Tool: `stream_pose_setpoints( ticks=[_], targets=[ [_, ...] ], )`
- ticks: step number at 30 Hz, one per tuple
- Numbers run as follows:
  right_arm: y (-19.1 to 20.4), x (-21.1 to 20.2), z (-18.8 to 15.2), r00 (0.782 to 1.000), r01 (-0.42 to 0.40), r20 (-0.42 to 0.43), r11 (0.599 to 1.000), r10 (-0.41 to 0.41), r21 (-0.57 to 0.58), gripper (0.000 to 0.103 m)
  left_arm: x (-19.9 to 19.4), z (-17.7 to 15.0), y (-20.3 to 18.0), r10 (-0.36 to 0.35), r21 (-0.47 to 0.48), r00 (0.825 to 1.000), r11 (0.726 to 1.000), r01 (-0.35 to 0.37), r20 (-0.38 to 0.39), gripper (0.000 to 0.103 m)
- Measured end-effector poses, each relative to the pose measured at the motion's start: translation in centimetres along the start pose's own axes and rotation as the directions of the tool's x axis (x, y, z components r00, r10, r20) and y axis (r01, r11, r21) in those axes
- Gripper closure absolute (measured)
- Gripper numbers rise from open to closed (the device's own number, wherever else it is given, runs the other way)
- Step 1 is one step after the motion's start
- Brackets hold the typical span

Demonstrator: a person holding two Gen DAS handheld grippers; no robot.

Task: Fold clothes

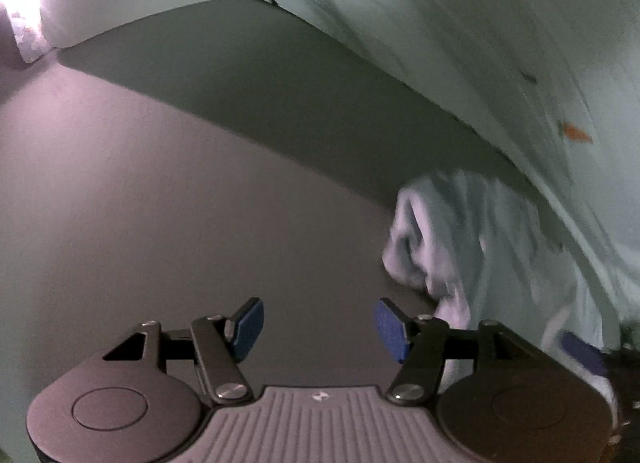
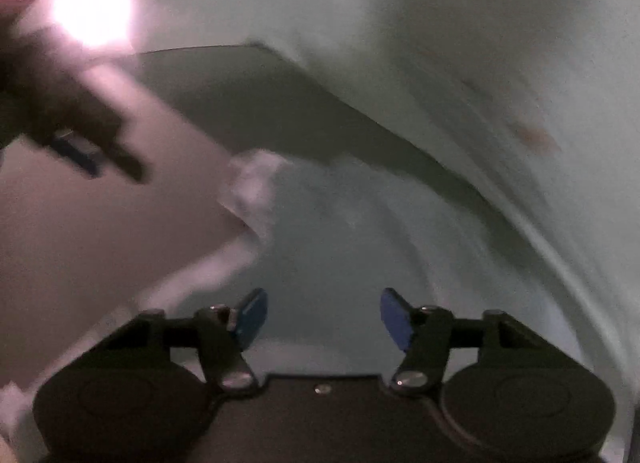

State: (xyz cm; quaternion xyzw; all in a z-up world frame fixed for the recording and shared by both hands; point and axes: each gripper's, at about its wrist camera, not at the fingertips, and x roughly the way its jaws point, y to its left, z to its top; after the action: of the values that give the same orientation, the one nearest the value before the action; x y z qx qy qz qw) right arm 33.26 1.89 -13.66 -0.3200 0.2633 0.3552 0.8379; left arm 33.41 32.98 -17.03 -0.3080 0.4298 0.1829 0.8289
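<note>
A pale mint-white garment (image 1: 460, 47) hangs in the air across the top and right of the left wrist view, with a bunched part (image 1: 452, 239) low at the right. My left gripper (image 1: 318, 329) is open and empty over the bare surface, left of the bunched cloth. In the right wrist view the same garment (image 2: 440, 43) arcs overhead and cloth (image 2: 340, 231) lies under my right gripper (image 2: 324, 317), which is open and empty. The left gripper (image 2: 80, 151) shows blurred at the upper left there. A small orange mark (image 1: 576, 131) is on the cloth.
A grey-pink tabletop (image 1: 160, 203) fills the left and middle of the left wrist view. A bright light glare (image 2: 92, 11) sits at the upper left of the right wrist view. The lifted garment casts a dark shadow (image 1: 260, 75) on the table.
</note>
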Motion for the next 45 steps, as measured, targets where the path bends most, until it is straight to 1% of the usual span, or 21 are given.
stream_pose_setpoints(
  ticks=[3, 5, 6, 7, 8, 9, 11, 13, 15, 18, 19, 20, 22, 23, 24, 25, 26, 30, 34, 40, 45],
  targets=[
    [2.6, 3.5, 4.1, 0.998, -0.051, 0.018, 0.99, 0.053, -0.129, 0.043, 0.5, 1.6, 1.2, -0.007, -0.058, 1.0, 0.998, 0.008, 0.013, 0.039],
    [3.8, 6.4, 5.5, 0.999, -0.04, -0.011, 0.986, 0.039, -0.164, 0.032, 0.9, 2.1, 1.8, -0.007, -0.085, 1.0, 0.996, 0.009, 0.014, 0.038],
    [4.2, 7.7, 5.8, 0.999, -0.038, -0.04, 0.984, 0.032, -0.173, 0.034, 1.1, 2.1, 1.9, -0.001, -0.086, 1.0, 0.996, 0.002, 0.008, 0.038],
    [4.4, 9.0, 5.9, 0.997, -0.047, -0.067, 0.983, 0.035, -0.178, 0.047, 1.3, 2.1, 2.0, 0.005, -0.087, 1.0, 0.996, -0.005, 0.002, 0.037],
    [4.4, 10.0, 5.7, 0.996, -0.045, -0.084, 0.984, 0.031, -0.174, 0.073, 1.5, 2.0, 2.2, 0.011, -0.088, 1.0, 0.996, -0.011, -0.003, 0.036],
    [4.2, 10.2, 5.5, 0.997, -0.018, -0.079, 0.987, 0.006, -0.16, 0.083, 1.7, 2.0, 2.3, 0.017, -0.089, 1.0, 0.996, -0.018, -0.009, 0.036],
    [2.1, 8.7, 5.0, 0.999, 0.029, -0.016, 0.999, -0.03, -0.042, 0.093, 2.0, 1.9, 2.6, 0.029, -0.09, 0.999, 0.995, -0.031, -0.021, 0.036],
    [-1.9, 5.6, 4.1, 0.998, 0.024, 0.048, 0.983, -0.033, 0.183, 0.097, 2.5, 1.6, 2.1, 0.035, -0.064, 0.999, 0.997, -0.037, -0.036, 0.036],
    [-6.9, 2.4, 1.9, 0.995, 0.021, 0.077, 0.897, -0.061, 0.443, 0.097, 3.1, 1.3, 0.8, 0.043, -0.009, 0.998, 0.999, -0.043, -0.05, 0.036],
    [-12.9, -0.5, -3.7, 0.991, 0.11, -0.018, 0.713, -0.136, 0.692, 0.095, 4.3, 0.9, -2.2, 0.037, 0.095, 0.997, 0.995, -0.03, -0.07, 0.035],
    [-14.3, -1.1, -5.6, 0.983, 0.167, -0.075, 0.665, -0.165, 0.728, 0.095, 4.8, 0.7, -3.3, 0.025, 0.123, 0.996, 0.992, -0.015, -0.08, 0.035],
    [-15.1, -1.3, -7.3, 0.967, 0.25, -0.152, 0.642, -0.204, 0.725, 0.091, 5.4, 0.6, -4.4, 0.01, 0.149, 0.996, 0.989, 0.003, -0.092, 0.035],
    [-16.1, -1.6, -10.2, 0.929, 0.371, -0.283, 0.616, -0.24, 0.695, 0.088, 6.5, 0.3, -6.8, -0.015, 0.205, 0.993, 0.978, 0.039, -0.116, 0.035],
    [-16.2, -2.0, -11.1, 0.919, 0.393, -0.309, 0.599, -0.244, 0.698, 0.082, 6.9, 0.0, -8.1, -0.023, 0.241, 0.992, 0.969, 0.053, -0.125, 0.035],
    [-16.2, -2.6, -11.7, 0.918, 0.396, -0.311, 0.58, -0.245, 0.711, 0.075, 7.3, -0.3, -9.5, -0.033, 0.282, 0.991, 0.957, 0.069, -0.131, 0.035],
    [-16.2, -3.1, -12.4, 0.917, 0.399, -0.314, 0.562, -0.246, 0.725, 0.058, 7.5, -0.6, -10.9, -0.047, 0.326, 0.99, 0.941, 0.089, -0.135, 0.035],
    [-16.0, -3.6, -12.7, 0.917, 0.399, -0.313, 0.55, -0.248, 0.734, 0.051, 7.6, -1.0, -12.3, -0.063, 0.367, 0.988, 0.923, 0.111, -0.14, 0.032],
    [-14.7, -2.2, -12.4, 0.927, 0.374, -0.311, 0.575, -0.21, 0.727, 0.05, 8.6, -2.4, -17.6, -0.128, 0.511, 0.978, 0.837, 0.194, -0.163, 0.025],
    [-13.3, -0.4, -12.3, 0.936, 0.347, -0.311, 0.6, -0.167, 0.721, 0.046, 9.3, -4.1, -22.2, -0.164, 0.658, 0.979, 0.725, 0.206, -0.125, 0.018],
    [-12.1, 1.0, -12.2, 0.937, 0.333, -0.318, 0.646, -0.145, 0.687, 0.042, 10.2, -5.9, -24.9, -0.131, 0.791, 0.989, 0.611, 0.022, 0.074, 0.016],
    [-11.7, 0.7, -13.2, 0.931, 0.343, -0.336, 0.648, -0.14, 0.68, 0.042, 11.0, -7.3, -26.8, -0.122, 0.849, 0.961, 0.505, -0.157, 0.25, 0.016]
  ],
)
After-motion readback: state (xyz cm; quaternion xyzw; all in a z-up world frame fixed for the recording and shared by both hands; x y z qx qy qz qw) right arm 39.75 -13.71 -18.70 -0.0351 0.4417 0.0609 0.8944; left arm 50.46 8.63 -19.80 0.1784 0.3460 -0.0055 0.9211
